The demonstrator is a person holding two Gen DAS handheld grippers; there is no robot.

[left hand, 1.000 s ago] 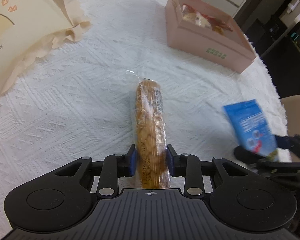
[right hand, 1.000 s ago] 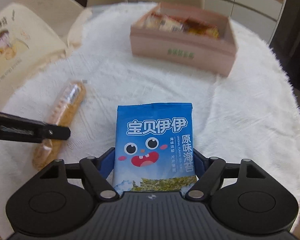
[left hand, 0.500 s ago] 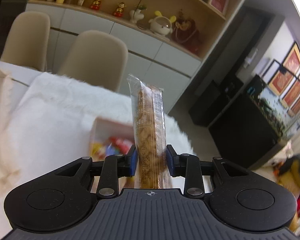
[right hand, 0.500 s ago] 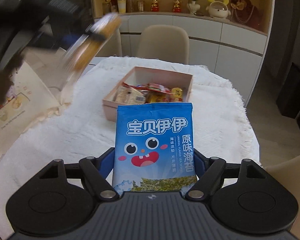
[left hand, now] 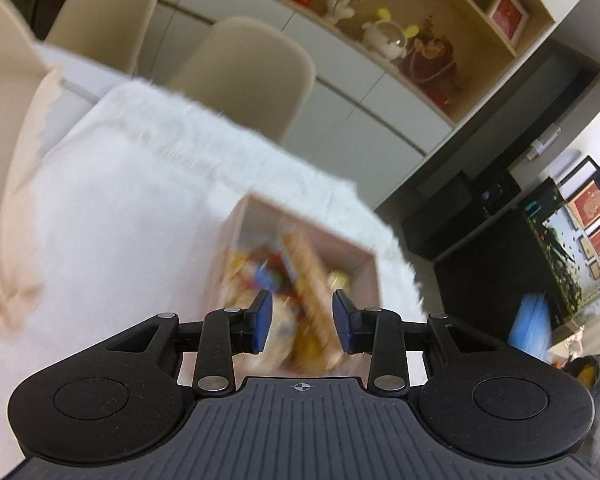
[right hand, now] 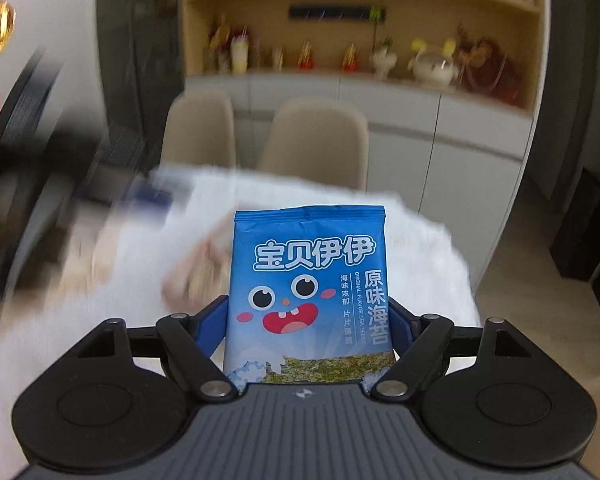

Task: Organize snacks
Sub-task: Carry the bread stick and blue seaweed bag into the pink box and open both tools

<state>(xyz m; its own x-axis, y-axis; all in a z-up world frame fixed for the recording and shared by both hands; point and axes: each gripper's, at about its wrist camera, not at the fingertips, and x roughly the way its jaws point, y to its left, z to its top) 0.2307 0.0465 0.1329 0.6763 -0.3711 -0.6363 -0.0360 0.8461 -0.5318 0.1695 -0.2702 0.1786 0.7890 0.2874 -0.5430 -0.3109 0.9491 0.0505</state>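
Now the left gripper (left hand: 302,322) stands with fingers apart, its cracker pack (left hand: 308,280) dropped into the pink box (left hand: 374,276); the right gripper (right hand: 310,334) stays clamped on the seaweed packet (right hand: 310,292), likely next.

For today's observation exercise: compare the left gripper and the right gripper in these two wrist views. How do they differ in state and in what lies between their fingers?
The left gripper is open, its blue pads apart and gripping nothing; the right gripper is shut on the blue seaweed packet. The left gripper points down over the pink box, where a long snack pack lies blurred; the right gripper holds its packet upright, short of the box. Both have blue pads on black frames.
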